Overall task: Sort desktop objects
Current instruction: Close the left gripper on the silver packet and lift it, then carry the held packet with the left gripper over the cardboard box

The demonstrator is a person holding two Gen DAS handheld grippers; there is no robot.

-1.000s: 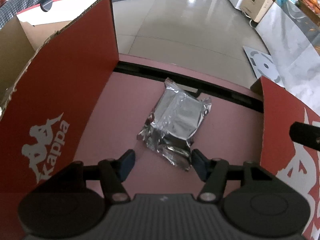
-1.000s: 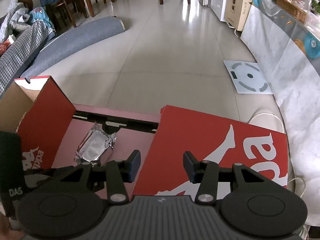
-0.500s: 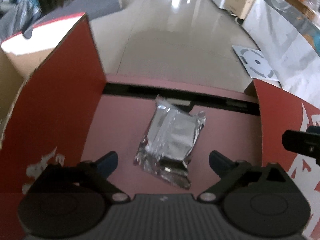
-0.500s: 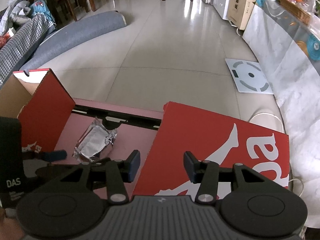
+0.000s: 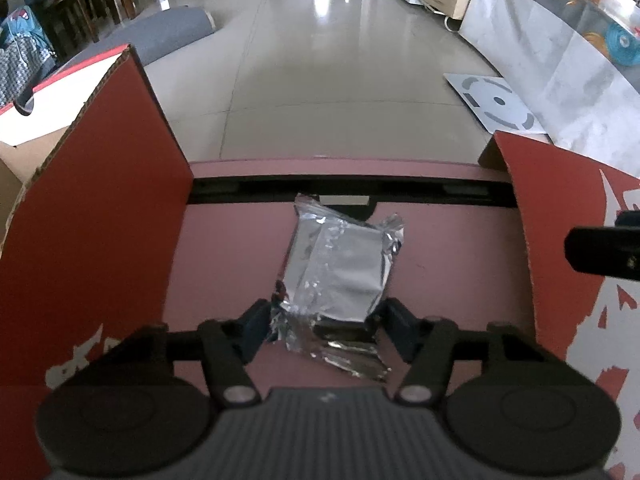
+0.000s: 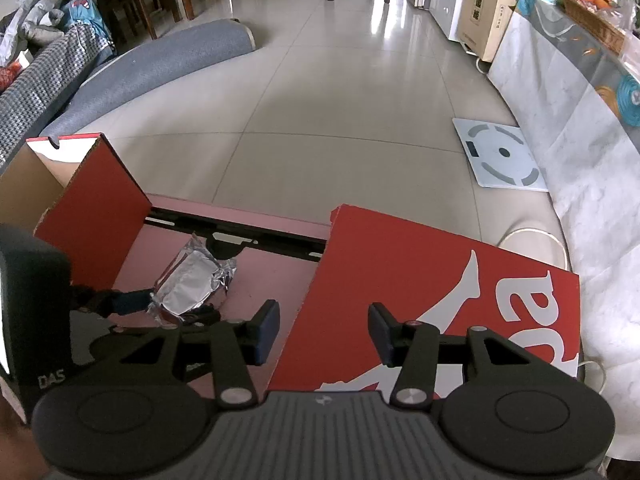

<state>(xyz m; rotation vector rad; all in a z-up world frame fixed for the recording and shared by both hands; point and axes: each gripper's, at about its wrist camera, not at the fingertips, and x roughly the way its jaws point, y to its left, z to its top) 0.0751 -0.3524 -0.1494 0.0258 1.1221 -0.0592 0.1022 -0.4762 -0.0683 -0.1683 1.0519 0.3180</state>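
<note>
Left gripper [image 5: 325, 322] is down over the pinkish-red desktop [image 5: 224, 264], fingers closed in on the near end of the silver foil packet [image 5: 338, 272]. Both dark-blue pads [image 5: 256, 326] touch the packet's sides, so it's pinched, not just bracketed. The packet lies flat on the desktop, long axis running away from the gripper, far corner close to the black slot [image 5: 352, 190] along the desktop's back edge. Crinkled seal flap sticks out toward the gripper body, under the fingers.

The packet sits between two red cardboard flaps: the left flap [image 5: 100, 216] stands upright, with white Kappa print low down; the right flap [image 5: 568, 248] is also upright, with a white graphic on it. The packet touches neither.

Right gripper [image 6: 323, 330] hangs over the near edge of the right flap [image 6: 420, 280], fingers spread, nothing between them. From the right wrist view the flap shows large white lettering and a leg graphic. The same view shows the left gripper [image 6: 172, 306] clamped on the packet [image 6: 188, 286], to the left and lower.

On the tiled floor [image 6: 340, 112] beyond: a white bathroom scale [image 6: 500, 156], a rolled grey mat [image 6: 160, 68], a cardboard box [image 6: 484, 20] by the marble-patterned cloth [image 6: 580, 128].
</note>
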